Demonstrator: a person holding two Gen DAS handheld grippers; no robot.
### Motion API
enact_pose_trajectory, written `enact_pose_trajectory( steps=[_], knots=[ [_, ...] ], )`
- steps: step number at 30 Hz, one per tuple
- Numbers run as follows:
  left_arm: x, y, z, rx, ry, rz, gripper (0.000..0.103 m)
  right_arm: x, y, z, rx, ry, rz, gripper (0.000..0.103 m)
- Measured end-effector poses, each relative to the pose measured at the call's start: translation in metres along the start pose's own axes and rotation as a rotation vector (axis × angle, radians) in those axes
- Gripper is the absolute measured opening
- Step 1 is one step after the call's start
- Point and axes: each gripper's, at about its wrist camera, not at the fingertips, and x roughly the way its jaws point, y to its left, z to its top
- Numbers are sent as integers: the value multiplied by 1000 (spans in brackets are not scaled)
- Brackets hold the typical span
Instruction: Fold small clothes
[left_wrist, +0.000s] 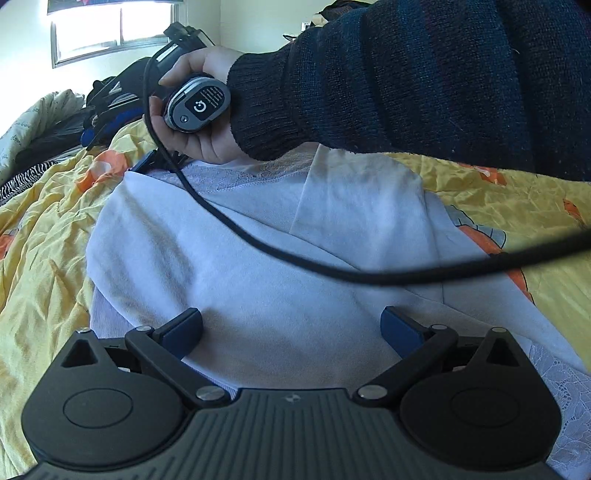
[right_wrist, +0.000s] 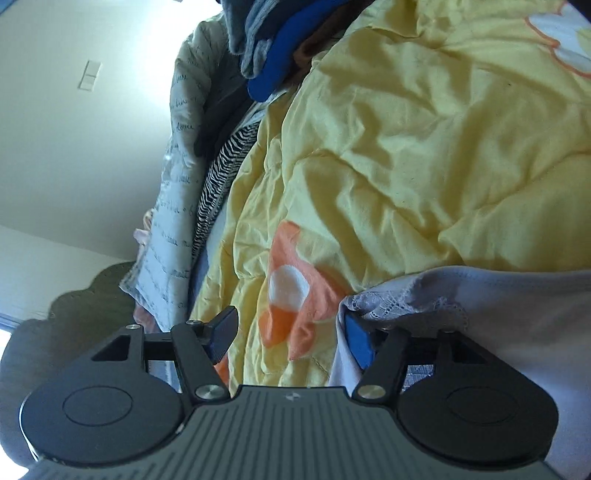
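The left gripper (left_wrist: 291, 325) hovers with fingers spread apart over the white lace-trimmed garment (left_wrist: 258, 236) lying on the yellow quilt (left_wrist: 44, 258), while the right gripper (right_wrist: 291, 334), fingers released, has the garment's lace edge draped over one blue pad (right_wrist: 356, 339)

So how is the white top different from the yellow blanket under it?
The white top is plain, while the yellow blanket has orange and white flower prints. The white top has lace along its edge; the yellow blanket shows none. The white top lies fairly smooth with a flap folded over, but the yellow blanket is rumpled and spreads far wider. Both are soft cloth on the bed.
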Motion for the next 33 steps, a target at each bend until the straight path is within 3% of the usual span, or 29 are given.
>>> enact_pose_trajectory(
  steps=[6,11,14,16,17,19,24,30,32,33],
  knots=[
    [0,-1,0,-1,-1,0,103,-34,-12,-9,60,16,68,69],
    [0,-2,0,-1,-1,0,103,-87,-17,-45,22,-20,132,75],
    [0,-3,1,0,0,2,103,-91,-22,-68,-25,-5,43,76],
    [0,-2,1,0,0,4,103,-84,-28,-75,-79,-21,-68,66],
    [0,-2,1,0,-1,4,103,-86,-31,-77,-97,-53,-74,63],
    [-1,-2,0,-1,-2,5,103,-95,-31,-82,-56,-90,-97,66],
    [-2,-3,-2,-2,-6,13,103,-149,-34,-124,-61,-166,12,71],
    [-3,-4,-2,-2,-6,17,103,-217,-71,-173,-66,-267,-71,74],
    [-3,-4,-2,-2,-6,19,103,-232,-93,-177,-29,-325,-116,71],
    [-2,-4,-2,-2,-6,21,103,-236,-107,-174,13,-339,-92,61]
  ],
)
